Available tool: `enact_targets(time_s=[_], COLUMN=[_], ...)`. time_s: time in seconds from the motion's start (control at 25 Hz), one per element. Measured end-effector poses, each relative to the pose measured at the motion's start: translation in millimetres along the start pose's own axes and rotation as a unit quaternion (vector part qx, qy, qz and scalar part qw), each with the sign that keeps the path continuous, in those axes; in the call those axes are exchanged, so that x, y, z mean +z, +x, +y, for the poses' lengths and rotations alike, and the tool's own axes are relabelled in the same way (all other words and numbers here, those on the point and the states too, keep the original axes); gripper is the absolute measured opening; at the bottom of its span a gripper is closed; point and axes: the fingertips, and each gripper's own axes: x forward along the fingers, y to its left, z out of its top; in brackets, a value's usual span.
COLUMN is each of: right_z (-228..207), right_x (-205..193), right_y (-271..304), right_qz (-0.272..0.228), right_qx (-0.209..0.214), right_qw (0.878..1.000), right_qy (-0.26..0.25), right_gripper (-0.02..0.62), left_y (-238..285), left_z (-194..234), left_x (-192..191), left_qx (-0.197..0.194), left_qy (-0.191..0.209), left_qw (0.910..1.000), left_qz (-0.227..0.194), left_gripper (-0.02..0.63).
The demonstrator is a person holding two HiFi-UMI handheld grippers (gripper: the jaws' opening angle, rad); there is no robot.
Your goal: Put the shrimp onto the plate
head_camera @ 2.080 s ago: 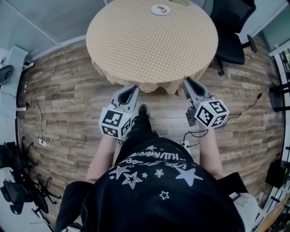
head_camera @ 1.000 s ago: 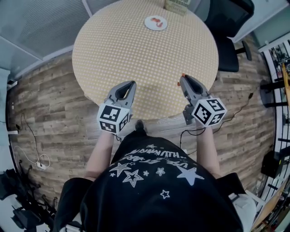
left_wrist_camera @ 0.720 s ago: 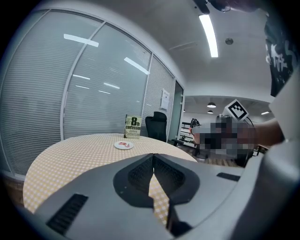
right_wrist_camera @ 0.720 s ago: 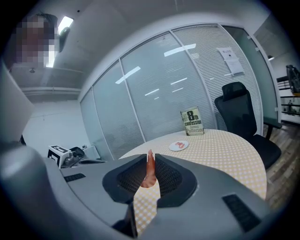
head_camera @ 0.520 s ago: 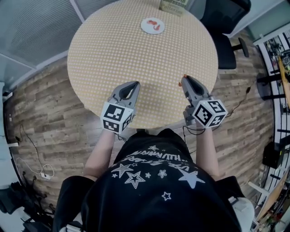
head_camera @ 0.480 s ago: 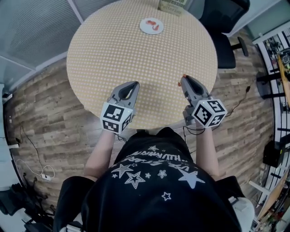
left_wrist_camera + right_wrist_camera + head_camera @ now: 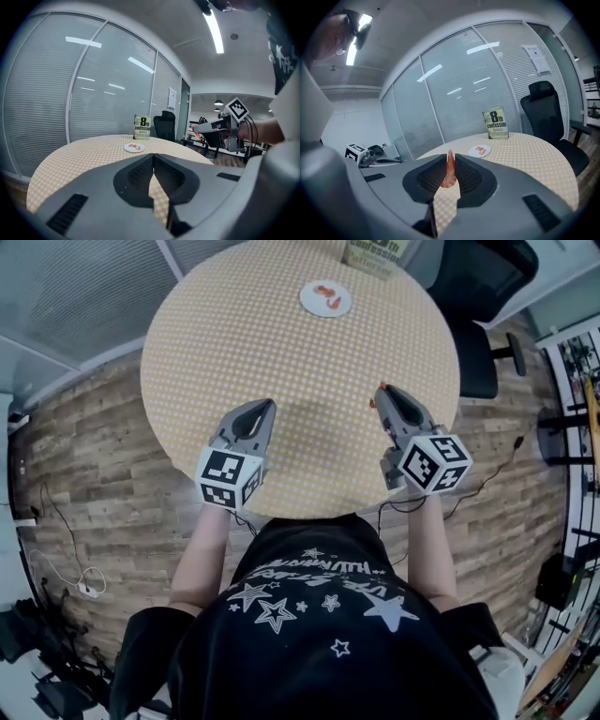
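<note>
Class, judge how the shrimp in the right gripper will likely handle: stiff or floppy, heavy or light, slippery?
Probably fairly stiff: the shrimp stands upright in the right gripper without drooping. Likely light, being small beside the jaws. Its smooth surface could slip.

The plate (image 7: 325,299) is sitting on the far side of the table (image 7: 262,343), with other shrimp (image 7: 326,293) lying on it and a book (image 7: 371,253) standing just behind it at the far edge. A chair (image 7: 478,306) is standing beyond the table to the right. The left gripper (image 7: 265,404) and right gripper (image 7: 378,392) are hovering over the near half, well apart, with a shrimp (image 7: 450,171) sitting between the right one's jaws
</note>
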Motion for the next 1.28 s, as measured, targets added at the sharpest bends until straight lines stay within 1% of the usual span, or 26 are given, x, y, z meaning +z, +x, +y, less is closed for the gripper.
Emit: enact_targets(time_s=[0.12, 0.24, 0.36, 0.64, 0.88, 1.08, 1.28], right_z=[-12, -22, -32, -62, -80, -87, -99], right_x=[9, 18, 22, 30, 18, 10, -2], right_y=[26, 52, 78, 145, 194, 230, 265], right_qz=[0.005, 0.009, 0.017, 0.029, 0.043, 0.054, 0.068], right_qx=[0.014, 0.027, 0.042, 0.062, 0.069, 0.073, 0.061], right_qw=[1.0, 1.0, 0.999, 0.998, 0.997, 0.996, 0.996], right_qy=[-0.003, -0.006, -0.01, -0.013, -0.004, -0.004, 0.0], right_gripper=[0.064, 0.063, 0.063, 0.063, 0.063, 0.063, 0.063], left_y=[11, 25, 43, 92, 112, 125, 139], left_z=[12, 24, 37, 60, 74, 87, 101], left_x=[7, 13, 18, 23, 12, 0, -13], left_qx=[0.014, 0.028, 0.042, 0.055, 0.062, 0.069, 0.077], left_qy=[-0.001, 0.009, 0.003, 0.004, -0.024, -0.027, -0.033], left_qw=[0.9999, 0.9995, 0.9991, 0.9983, 0.9972, 0.996, 0.9943], left_qz=[0.001, 0.007, 0.008, 0.02, 0.035, 0.05, 0.065], left_gripper=[0.006, 0.006, 0.006, 0.006, 0.006, 0.006, 0.006])
